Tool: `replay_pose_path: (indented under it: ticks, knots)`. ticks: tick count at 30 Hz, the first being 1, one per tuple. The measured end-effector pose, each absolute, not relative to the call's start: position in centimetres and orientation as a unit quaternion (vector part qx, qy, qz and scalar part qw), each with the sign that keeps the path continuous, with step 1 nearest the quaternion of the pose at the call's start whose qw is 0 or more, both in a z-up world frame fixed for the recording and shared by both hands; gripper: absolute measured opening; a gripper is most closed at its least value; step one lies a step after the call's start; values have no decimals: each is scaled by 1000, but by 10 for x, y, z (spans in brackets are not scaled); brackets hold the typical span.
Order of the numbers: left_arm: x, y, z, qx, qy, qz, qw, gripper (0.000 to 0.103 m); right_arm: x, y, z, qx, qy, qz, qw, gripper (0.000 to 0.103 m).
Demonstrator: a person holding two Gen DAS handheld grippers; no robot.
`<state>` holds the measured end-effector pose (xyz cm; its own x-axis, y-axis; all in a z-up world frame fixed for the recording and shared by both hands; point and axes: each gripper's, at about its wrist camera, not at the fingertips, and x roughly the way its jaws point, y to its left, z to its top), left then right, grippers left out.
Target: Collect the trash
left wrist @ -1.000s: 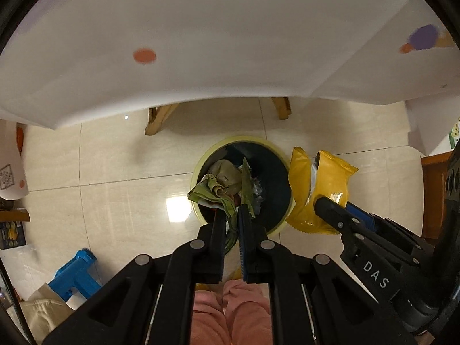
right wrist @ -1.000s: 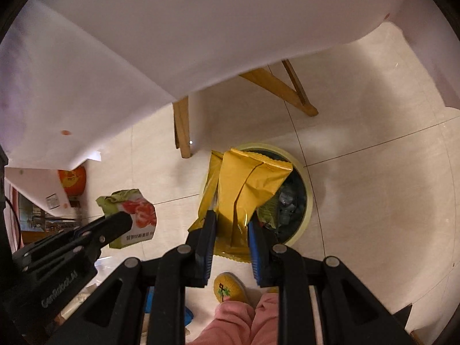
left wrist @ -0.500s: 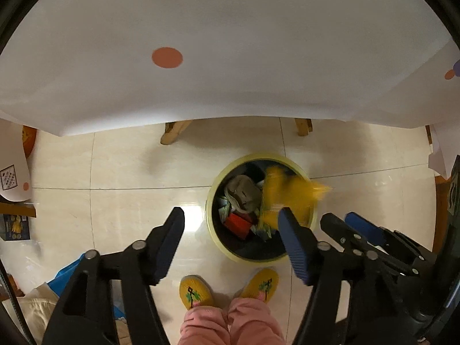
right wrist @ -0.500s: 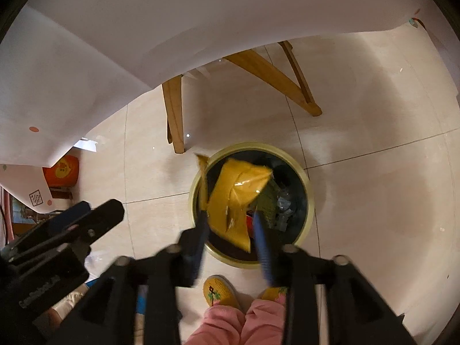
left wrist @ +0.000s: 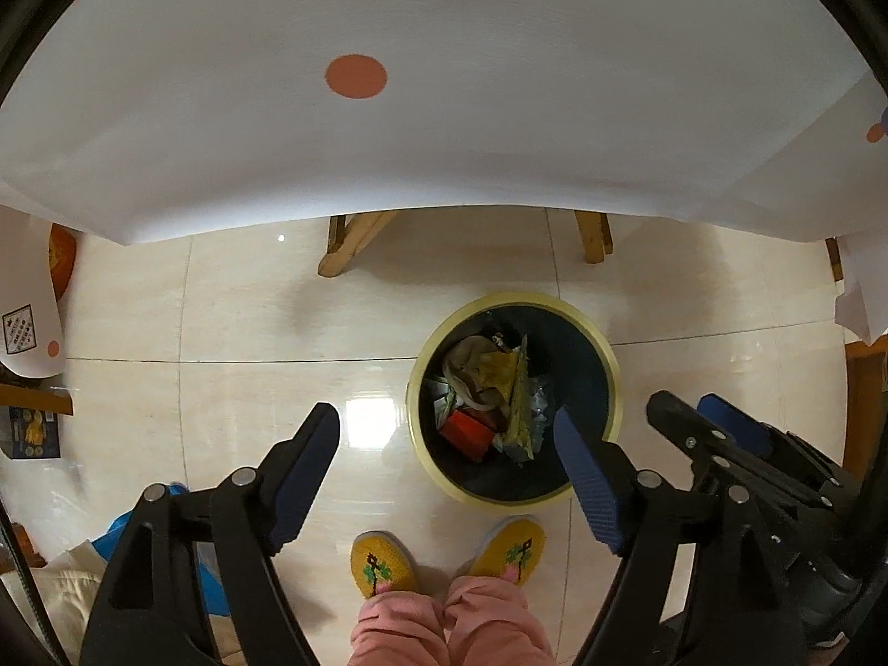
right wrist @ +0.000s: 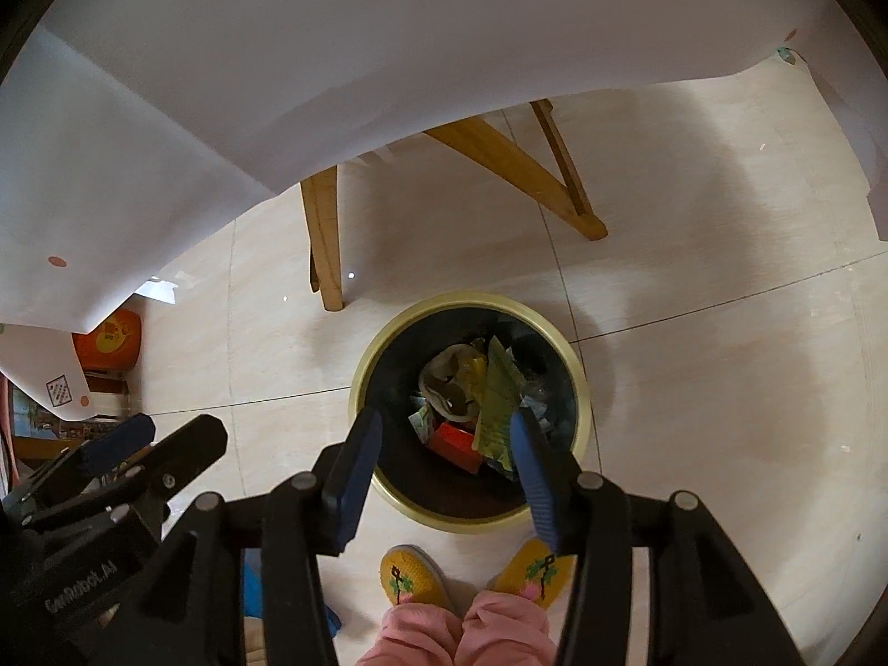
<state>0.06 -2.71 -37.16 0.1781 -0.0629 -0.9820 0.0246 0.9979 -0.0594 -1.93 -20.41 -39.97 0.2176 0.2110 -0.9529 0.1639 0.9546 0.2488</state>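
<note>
I hold both tools pointing straight down at the floor, over my yellow knitted slippers (left wrist: 383,563). My left gripper (left wrist: 447,438) hangs with its blue ribbed pads spread wide and nothing between them; my right gripper (right wrist: 447,438) likewise stands parted and bare above the round black bin with a yellow rim (right wrist: 577,372). Inside the bin lies the crumpled trash: a creased yellow-green wrapper (right wrist: 497,394), a red box (right wrist: 455,444) and a beige crushed wad (right wrist: 444,374). The glossy cream tiles (left wrist: 250,388) reflect light, and a white dotted tablecloth (left wrist: 444,83) drapes over wooden legs (right wrist: 324,238).
</note>
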Motion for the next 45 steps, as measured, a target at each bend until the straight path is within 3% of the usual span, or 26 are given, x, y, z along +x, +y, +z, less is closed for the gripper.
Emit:
replay_pose_path:
  ticks: [10,22,45]
  knots:
    - [-1,-27,-348,0,638,-16,770,78,-23,-206,-378,149,617,7,773,49]
    - [-8,-15,-270,-6,614,0,789,78,-22,-208,-295,141,581,24,801,49]
    - [-18,-1,-71,-48,519,38,853,78,-22,-206,-77,96,482,89,867,49]
